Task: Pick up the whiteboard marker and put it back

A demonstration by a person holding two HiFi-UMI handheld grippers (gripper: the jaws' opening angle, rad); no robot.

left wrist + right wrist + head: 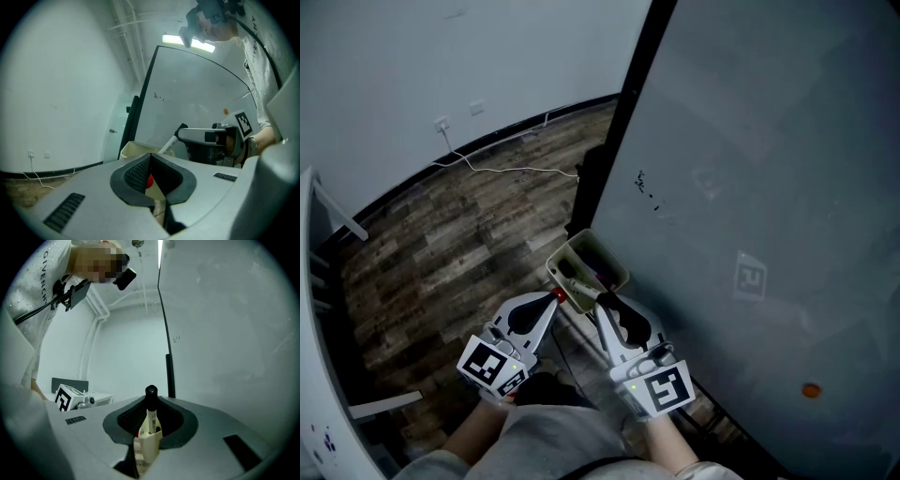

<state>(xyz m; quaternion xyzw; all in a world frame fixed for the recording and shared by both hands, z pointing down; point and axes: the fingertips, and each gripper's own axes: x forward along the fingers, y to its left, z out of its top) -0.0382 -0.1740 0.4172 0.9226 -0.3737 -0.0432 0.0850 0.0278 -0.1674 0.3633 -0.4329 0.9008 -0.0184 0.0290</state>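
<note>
White in the barrel and black at the cap, the whiteboard marker (151, 420) is pinched between the jaws of the right hand-held gripper (151, 401), which has it up near the cap end. Its lower end sits at the mouth of the beige tray (609, 258) hung on the whiteboard (750, 169). That's a light, stiff plastic stick, I'd say, and smooth enough to swivel in the pads. A hold round the barrel just under the cap looks safest, and a modest squeeze should do. Over to the left hand-held gripper (150, 158): jaws together at the tips, holding nothing I can make out. A dot of red shows through the gap, probably another pen in the tray. Both tools point forward and down at the tray, side by side, the left one just beside its near rim, with the right hand (667, 436) tucked low behind its tool. Beyond them, wooden floor (441, 244) and a white cable (511, 171) trailing near the wall.
</note>
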